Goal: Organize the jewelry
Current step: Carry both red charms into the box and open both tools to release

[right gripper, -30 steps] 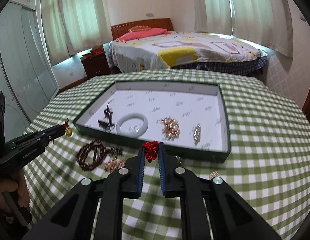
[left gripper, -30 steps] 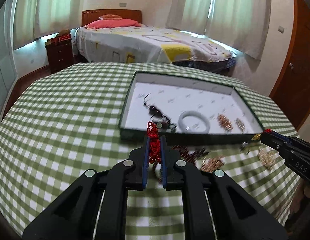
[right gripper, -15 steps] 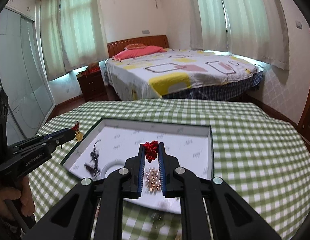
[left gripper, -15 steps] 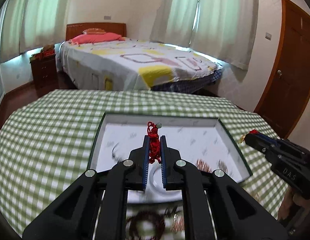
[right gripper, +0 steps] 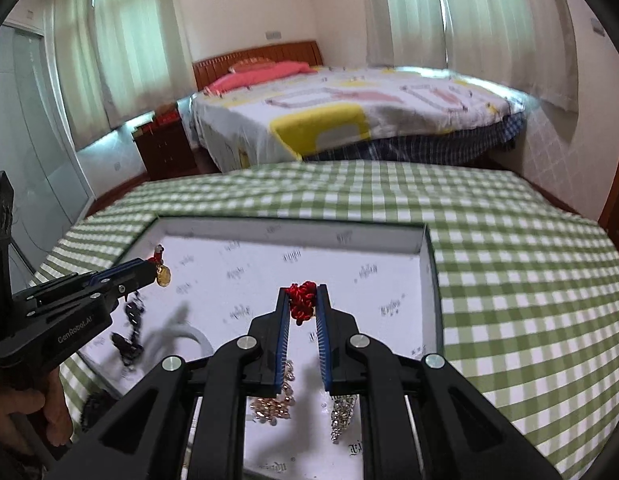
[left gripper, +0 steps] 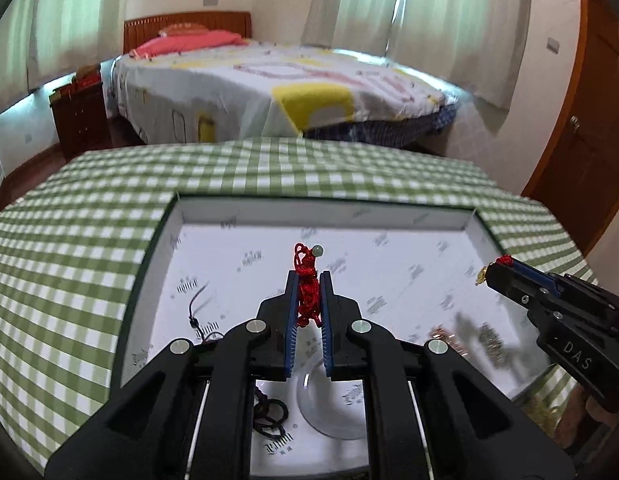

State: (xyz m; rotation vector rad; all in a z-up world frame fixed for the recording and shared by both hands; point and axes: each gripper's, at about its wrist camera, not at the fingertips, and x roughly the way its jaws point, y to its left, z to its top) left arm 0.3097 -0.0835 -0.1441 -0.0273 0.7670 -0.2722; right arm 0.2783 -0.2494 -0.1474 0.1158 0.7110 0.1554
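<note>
2 grippers now hang over the tray (left gripper: 177,216) instead of short of its near edge, so both red cords look ready to be laid inside. Left gripper (left gripper: 308,280) is clenched on a red cord (left gripper: 306,296) with a pale bead, tilted downward above the bangle (left gripper: 329,416). Right gripper (right gripper: 302,294) clamps another red cord (right gripper: 302,304), angled down over the earrings (right gripper: 269,404).

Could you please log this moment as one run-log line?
left gripper: shut on red cord | right gripper: shut on red cord | both over tray
</note>
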